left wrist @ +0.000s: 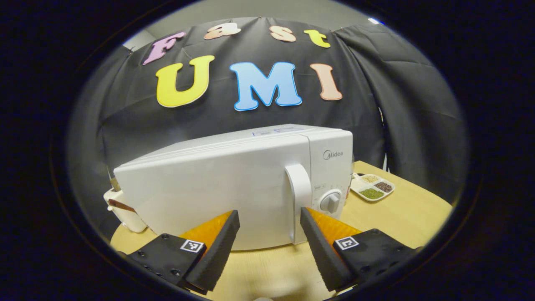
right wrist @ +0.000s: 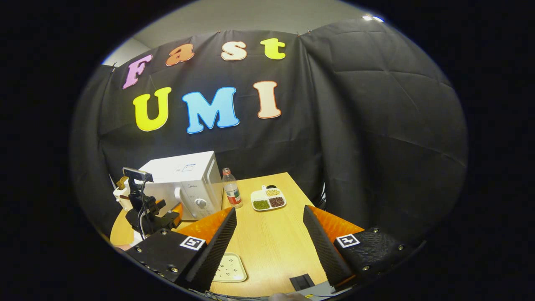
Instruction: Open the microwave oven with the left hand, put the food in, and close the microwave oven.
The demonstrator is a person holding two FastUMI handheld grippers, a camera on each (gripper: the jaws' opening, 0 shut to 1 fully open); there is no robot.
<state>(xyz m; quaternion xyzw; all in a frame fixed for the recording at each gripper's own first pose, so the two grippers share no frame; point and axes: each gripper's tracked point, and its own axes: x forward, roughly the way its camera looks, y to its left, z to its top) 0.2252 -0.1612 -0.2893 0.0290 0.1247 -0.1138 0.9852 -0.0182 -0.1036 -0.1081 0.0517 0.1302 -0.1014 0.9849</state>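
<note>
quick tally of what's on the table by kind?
White microwave oven: 1
Clear plastic bottle with red label: 1
White divided tray of grains: 1
Pale patterned square plate: 1
Small black block: 1
Total: 5

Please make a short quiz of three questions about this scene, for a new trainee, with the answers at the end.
1. True or false: the door of the white box-shaped microwave oven is already open.
2. In the right gripper view, what stands between the microwave oven and the white divided tray of grains?
A. a clear plastic bottle with a red-banded label
B. a metal pot
C. a blue cup
3. Fill in: the left gripper faces the microwave's white vertical door ____, with its jaws apart.

Key
1. False: the door is closed.
2. A: the bottle stands upright on the light wooden table.
3. handle
</note>
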